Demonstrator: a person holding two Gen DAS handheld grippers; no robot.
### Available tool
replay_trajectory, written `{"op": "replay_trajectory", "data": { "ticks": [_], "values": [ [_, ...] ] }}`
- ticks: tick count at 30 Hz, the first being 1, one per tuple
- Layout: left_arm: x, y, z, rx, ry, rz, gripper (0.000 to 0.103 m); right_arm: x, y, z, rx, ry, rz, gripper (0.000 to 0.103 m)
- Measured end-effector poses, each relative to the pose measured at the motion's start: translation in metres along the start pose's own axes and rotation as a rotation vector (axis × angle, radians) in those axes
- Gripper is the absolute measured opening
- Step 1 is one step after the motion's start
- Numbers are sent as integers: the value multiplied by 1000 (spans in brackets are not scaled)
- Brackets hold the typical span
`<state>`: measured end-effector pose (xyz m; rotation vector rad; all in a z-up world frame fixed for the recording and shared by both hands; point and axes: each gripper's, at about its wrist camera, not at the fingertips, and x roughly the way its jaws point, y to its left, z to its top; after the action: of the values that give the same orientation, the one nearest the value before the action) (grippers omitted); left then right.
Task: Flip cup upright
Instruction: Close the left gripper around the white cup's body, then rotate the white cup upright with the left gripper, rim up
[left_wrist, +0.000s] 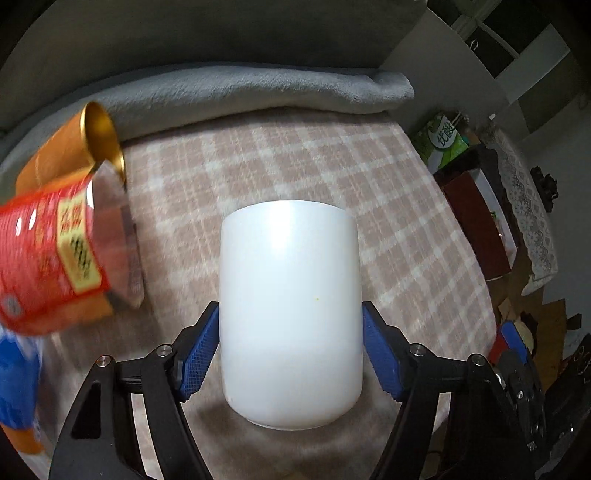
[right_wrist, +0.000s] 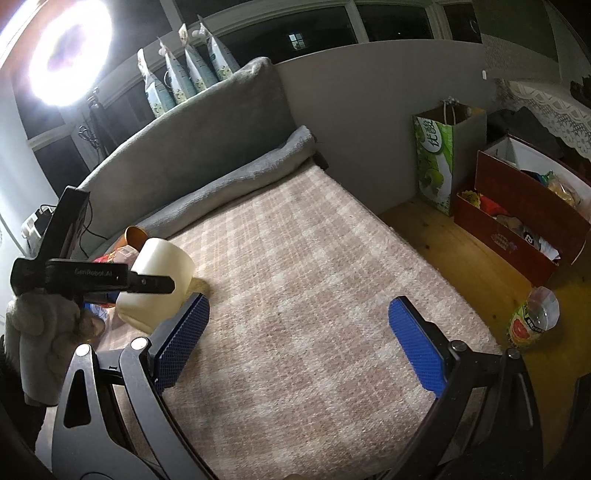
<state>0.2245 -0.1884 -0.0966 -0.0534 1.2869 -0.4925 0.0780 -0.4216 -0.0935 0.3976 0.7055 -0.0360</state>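
A white plastic cup (left_wrist: 290, 310) fills the middle of the left wrist view, held tilted above the pink checked blanket (left_wrist: 369, 192). My left gripper (left_wrist: 290, 350) is shut on the cup, its blue pads (left_wrist: 199, 354) pressed against both sides. The right wrist view shows the same cup (right_wrist: 159, 284) at the left, tilted in the left gripper (right_wrist: 110, 282), just above the blanket. My right gripper (right_wrist: 295, 343) is open and empty over the blanket (right_wrist: 314, 295), to the right of the cup.
A red snack bag (left_wrist: 48, 254) and an orange-gold tin (left_wrist: 81, 147) lie left of the cup. A rolled grey blanket (left_wrist: 258, 92) lines the far edge. On the wooden floor to the right stand a green bag (right_wrist: 436, 162), red boxes (right_wrist: 517, 229) and a bottle (right_wrist: 532, 317).
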Motion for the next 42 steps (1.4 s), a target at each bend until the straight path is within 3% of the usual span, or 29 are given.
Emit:
{"op": "replay_trajectory", "data": {
  "ticks": [11, 28, 33, 42],
  "values": [
    [-34, 16, -46, -75, -45, -35, 73, -9, 31, -7, -70, 4, 52, 99],
    [-65, 81, -122, -353, -138, -20, 73, 3, 113, -32, -229, 72, 178, 99],
    [-65, 86, -128, -367, -156, -35, 75, 9, 130, -35, -254, 113, 221, 99],
    [-99, 84, -144, -307, -261, -11, 77, 24, 153, -28, -233, 238, 346, 99]
  ]
}}
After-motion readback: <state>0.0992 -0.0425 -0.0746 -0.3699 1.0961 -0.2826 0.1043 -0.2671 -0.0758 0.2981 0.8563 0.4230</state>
